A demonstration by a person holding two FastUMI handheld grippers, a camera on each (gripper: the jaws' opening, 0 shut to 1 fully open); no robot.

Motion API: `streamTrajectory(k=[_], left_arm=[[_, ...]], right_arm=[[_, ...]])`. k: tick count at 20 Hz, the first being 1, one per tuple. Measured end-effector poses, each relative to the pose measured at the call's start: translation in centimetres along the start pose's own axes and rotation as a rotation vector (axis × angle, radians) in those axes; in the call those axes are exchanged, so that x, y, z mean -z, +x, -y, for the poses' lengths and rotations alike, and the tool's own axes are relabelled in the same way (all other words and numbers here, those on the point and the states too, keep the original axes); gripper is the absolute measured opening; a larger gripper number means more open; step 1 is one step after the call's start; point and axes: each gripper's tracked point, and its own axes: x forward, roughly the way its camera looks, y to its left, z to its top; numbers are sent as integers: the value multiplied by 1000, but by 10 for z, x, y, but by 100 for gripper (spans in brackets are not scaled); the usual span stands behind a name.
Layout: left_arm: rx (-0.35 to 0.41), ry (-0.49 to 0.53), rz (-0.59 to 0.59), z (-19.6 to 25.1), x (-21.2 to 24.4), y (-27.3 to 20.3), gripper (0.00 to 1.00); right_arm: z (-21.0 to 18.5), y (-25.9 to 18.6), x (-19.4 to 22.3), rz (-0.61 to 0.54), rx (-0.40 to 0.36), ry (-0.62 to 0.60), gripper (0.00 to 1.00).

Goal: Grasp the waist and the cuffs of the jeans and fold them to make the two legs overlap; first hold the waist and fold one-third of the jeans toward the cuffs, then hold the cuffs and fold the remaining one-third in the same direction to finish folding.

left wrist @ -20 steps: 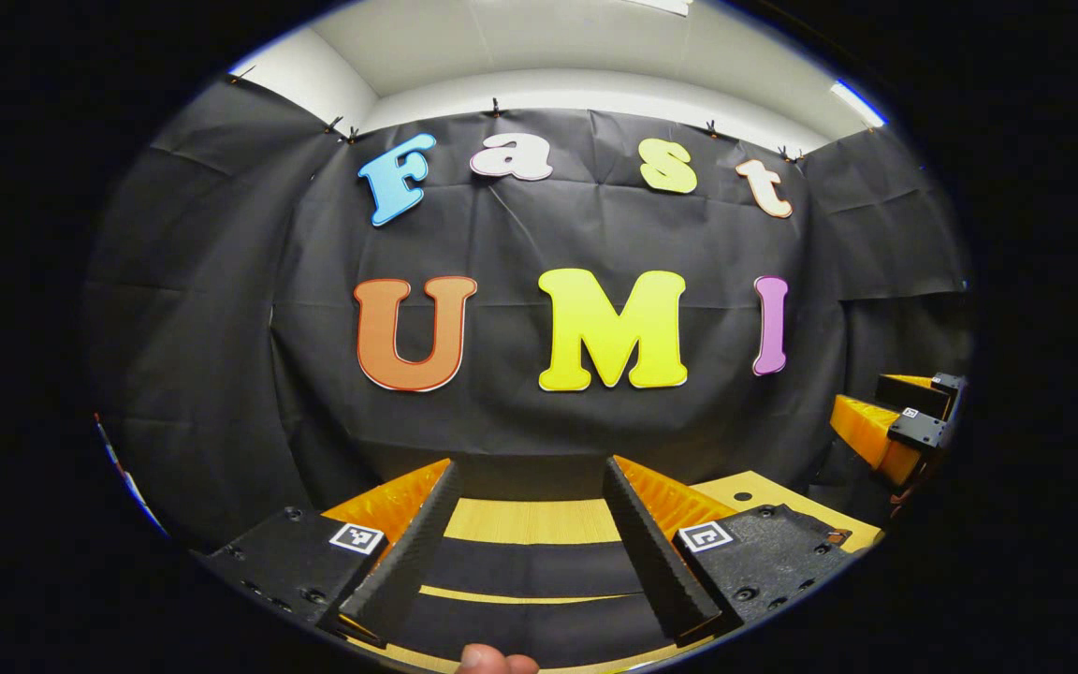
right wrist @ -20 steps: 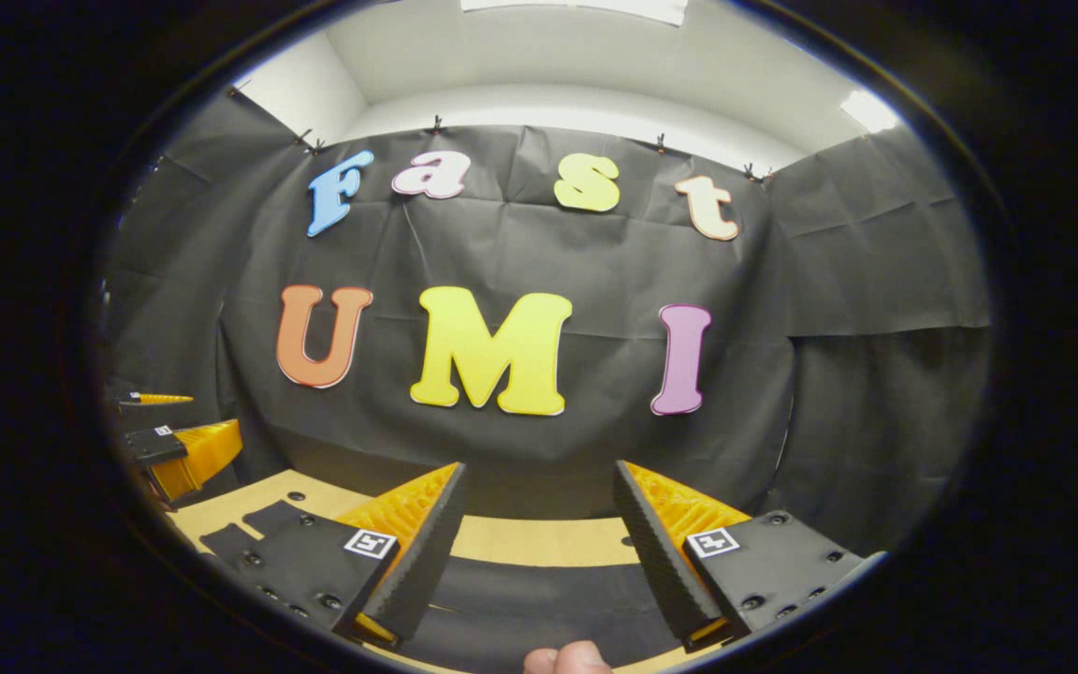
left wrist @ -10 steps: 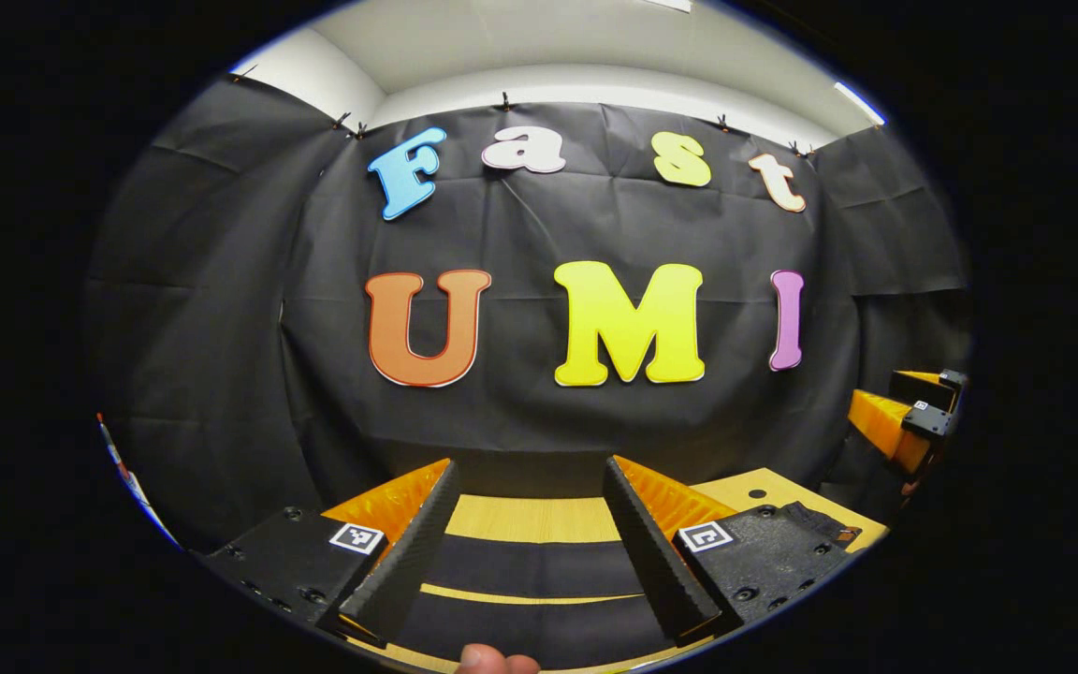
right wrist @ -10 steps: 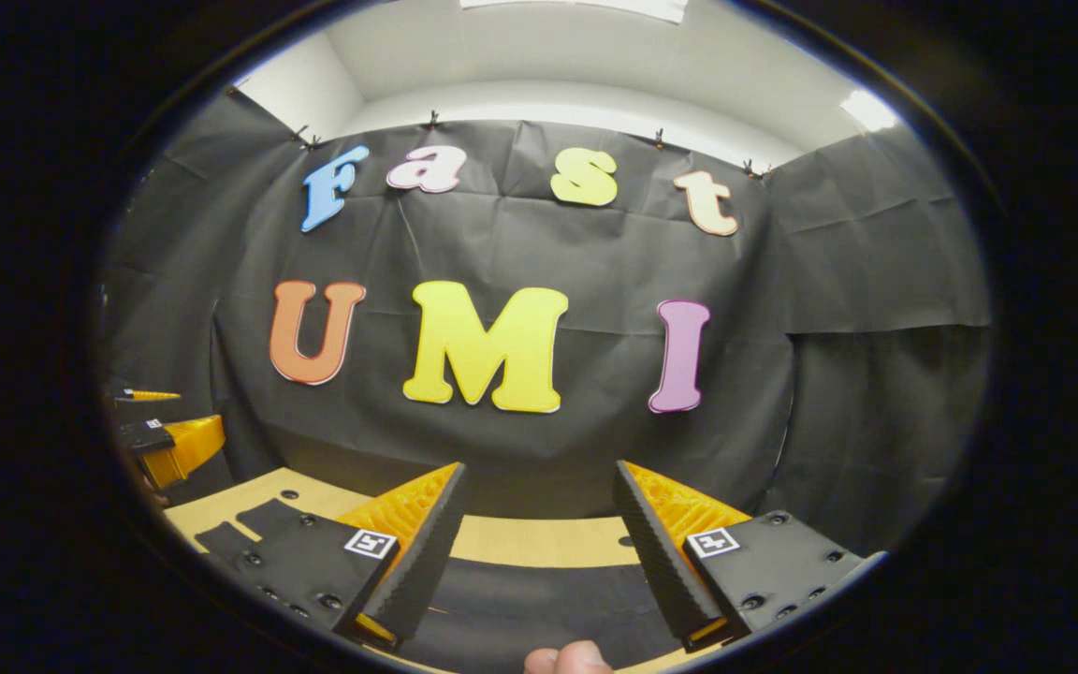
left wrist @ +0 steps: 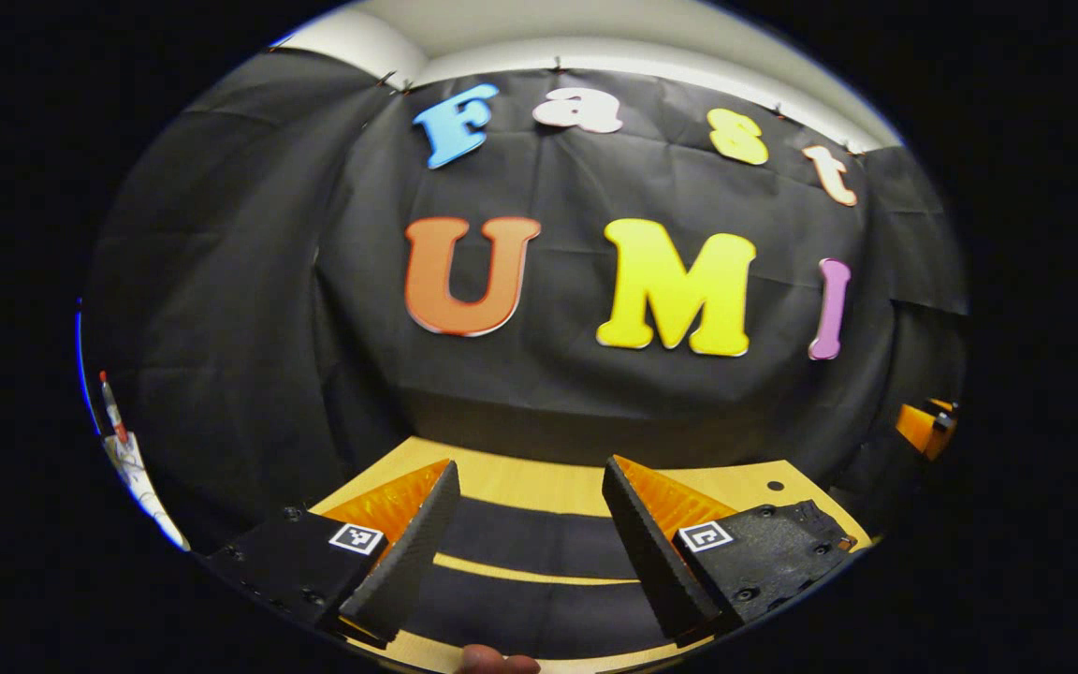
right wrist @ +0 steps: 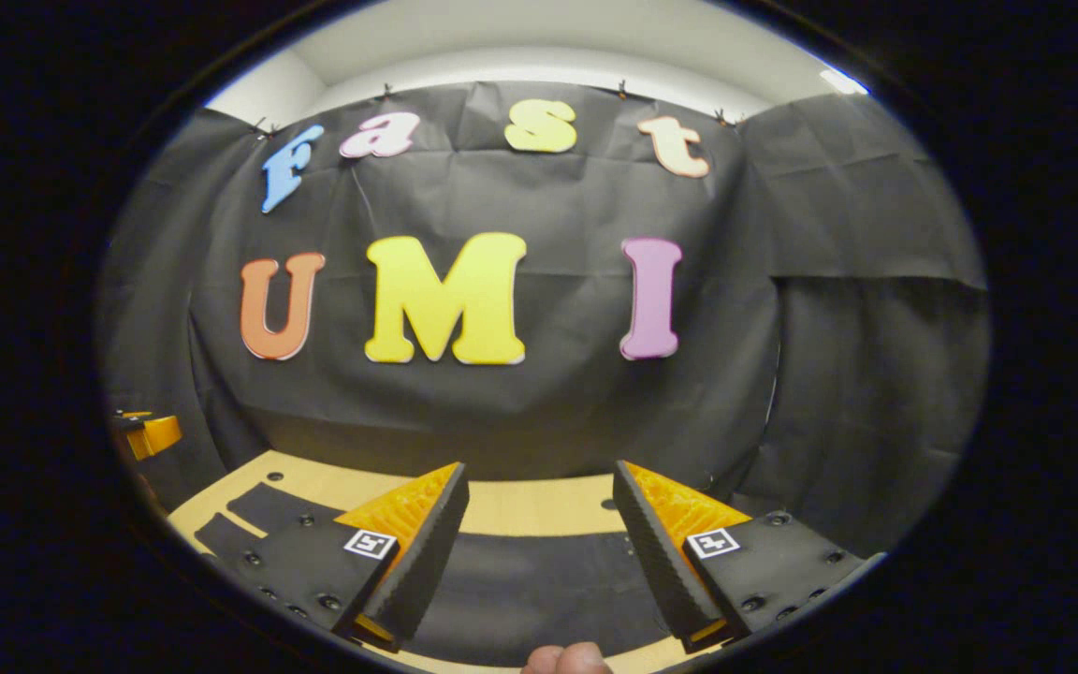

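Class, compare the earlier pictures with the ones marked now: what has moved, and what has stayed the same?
Both grippers tipped downward: the wall slid up in each view and more of the table shows. The left gripper also swung left, so the right gripper sits farther toward that view's edge. Nothing was grasped or released. Both grippers, including the right gripper, stay open above the dark jeans.

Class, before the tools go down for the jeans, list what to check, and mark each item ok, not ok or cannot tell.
1. The left tool is open, nothing between its fingers: ok.
2. The right tool is open, nothing between its fingers: ok.
3. The dark jeans lie on the wooden table below both tools: ok.
4. Which end is the waist and which the cuffs: cannot tell.
5. A tool has hold of the fabric: not ok, neither grips it yet.
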Motion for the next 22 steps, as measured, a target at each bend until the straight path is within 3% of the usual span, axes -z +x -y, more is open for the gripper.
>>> streamTrajectory(k=[5, 10, 13, 15, 17, 18, 22], left_arm=[[-205, -181, -221, -99, 81, 4, 99], [-414, -559, -440, -164, 168, -3, 99], [-496, -821, -494, -168, 197, -14, 99], [-549, -929, -531, -168, 212, -23, 99], [-586, -977, -558, -163, 226, -31, 99], [-591, -994, -565, -162, 230, -30, 99], [-620, -1072, -587, -171, 249, -23, 99]], right_arm=[[112, 12, 91, -303, 143, 103, 95], [192, 12, 188, -568, 327, 302, 100], [212, 21, 224, -643, 385, 427, 100], [222, 22, 240, -677, 426, 429, 95], [220, 33, 246, -701, 448, 441, 99], [220, 36, 250, -715, 452, 456, 95], [223, 50, 270, -762, 480, 483, 95]])
